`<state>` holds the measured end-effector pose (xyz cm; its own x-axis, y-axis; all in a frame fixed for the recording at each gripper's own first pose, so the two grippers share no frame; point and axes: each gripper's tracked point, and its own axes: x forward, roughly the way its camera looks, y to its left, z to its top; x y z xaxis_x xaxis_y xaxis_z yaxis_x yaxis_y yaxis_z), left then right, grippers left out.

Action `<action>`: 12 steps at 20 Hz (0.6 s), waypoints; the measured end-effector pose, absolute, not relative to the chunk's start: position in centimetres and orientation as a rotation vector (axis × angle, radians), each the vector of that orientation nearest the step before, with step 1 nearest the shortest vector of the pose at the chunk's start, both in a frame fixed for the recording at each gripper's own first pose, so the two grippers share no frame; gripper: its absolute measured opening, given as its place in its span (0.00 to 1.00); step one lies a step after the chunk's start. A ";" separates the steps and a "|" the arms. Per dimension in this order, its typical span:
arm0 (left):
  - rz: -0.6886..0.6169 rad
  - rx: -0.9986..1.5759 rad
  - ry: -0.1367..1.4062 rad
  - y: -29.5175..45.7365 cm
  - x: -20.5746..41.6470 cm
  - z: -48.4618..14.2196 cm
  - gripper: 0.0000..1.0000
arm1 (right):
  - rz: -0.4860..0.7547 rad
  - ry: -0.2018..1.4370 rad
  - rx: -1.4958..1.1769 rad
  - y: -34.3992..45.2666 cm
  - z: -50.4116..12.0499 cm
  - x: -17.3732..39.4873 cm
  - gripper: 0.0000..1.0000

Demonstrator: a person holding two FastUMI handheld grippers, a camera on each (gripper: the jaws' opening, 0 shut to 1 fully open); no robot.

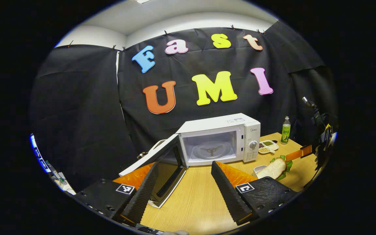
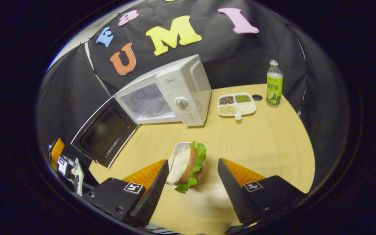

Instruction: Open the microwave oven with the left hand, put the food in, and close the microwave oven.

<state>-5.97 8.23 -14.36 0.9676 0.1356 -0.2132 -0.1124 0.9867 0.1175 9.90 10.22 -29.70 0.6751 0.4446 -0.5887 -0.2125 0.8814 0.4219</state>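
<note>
The white microwave (image 1: 219, 137) stands on the wooden table with its door (image 1: 166, 169) swung wide open to the left; the glass turntable (image 1: 211, 150) inside is bare. My left gripper (image 1: 185, 163) is open in front of the cavity, its left finger next to the door, holding nothing. A sandwich (image 2: 188, 164) of bread and green lettuce stands on edge in a small white dish (image 2: 179, 148). My right gripper (image 2: 192, 161) is open with one finger on each side of the sandwich, neither pressing on it. The left gripper view also shows the sandwich (image 1: 274, 168) to the microwave's right.
A divided white tray of beans (image 2: 237, 104) and a green-labelled bottle (image 2: 274, 85) stand to the right of the microwave (image 2: 175, 94). The open door (image 2: 104, 132) juts over the table's left front. Bare tabletop (image 2: 266, 143) lies right of the sandwich.
</note>
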 end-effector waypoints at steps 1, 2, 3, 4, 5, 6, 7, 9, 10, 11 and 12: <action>0.132 0.111 0.228 7.8 -5.7 -14.2 0.96 | 0.386 0.777 0.344 10.2 -30.7 10.6 0.95; 0.143 0.120 0.233 7.5 -5.5 -14.1 0.96 | 0.399 0.807 0.357 10.2 -31.5 11.1 0.83; 0.154 0.126 0.238 7.2 -5.1 -13.9 0.96 | 0.416 0.842 0.386 10.5 -32.1 11.4 0.91; 0.172 0.129 0.249 6.9 -4.8 -13.9 0.96 | 0.442 0.880 0.417 10.7 -32.6 11.6 0.80; 0.183 0.127 0.257 6.7 -4.5 -13.8 0.96 | 0.475 0.915 0.451 11.2 -32.8 11.6 0.77; 0.197 0.125 0.263 6.4 -4.4 -13.9 0.96 | 0.497 0.952 0.479 11.3 -33.1 11.6 0.76; 0.205 0.118 0.266 6.1 -4.4 -13.8 0.96 | 0.515 0.980 0.502 11.4 -33.1 11.8 0.80; 0.216 0.117 0.273 5.5 -4.1 -13.6 0.96 | 0.539 1.025 0.548 11.7 -32.9 11.8 0.58; 0.221 0.124 0.278 5.6 -4.0 -13.9 0.96 | 0.551 1.046 0.577 12.0 -32.7 11.7 0.52; 0.220 0.128 0.281 5.6 -4.1 -13.9 0.96 | 0.553 1.066 0.592 12.2 -32.9 11.6 0.38; 0.218 0.128 0.281 5.7 -4.0 -14.1 0.97 | 0.552 1.081 0.603 12.3 -32.8 11.5 0.38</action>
<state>-4.04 5.65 -14.05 0.9375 0.2305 -0.2608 -0.1950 0.9685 0.1549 11.54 12.31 -32.81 0.3695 0.6769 -0.6366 -0.1185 0.7138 0.6902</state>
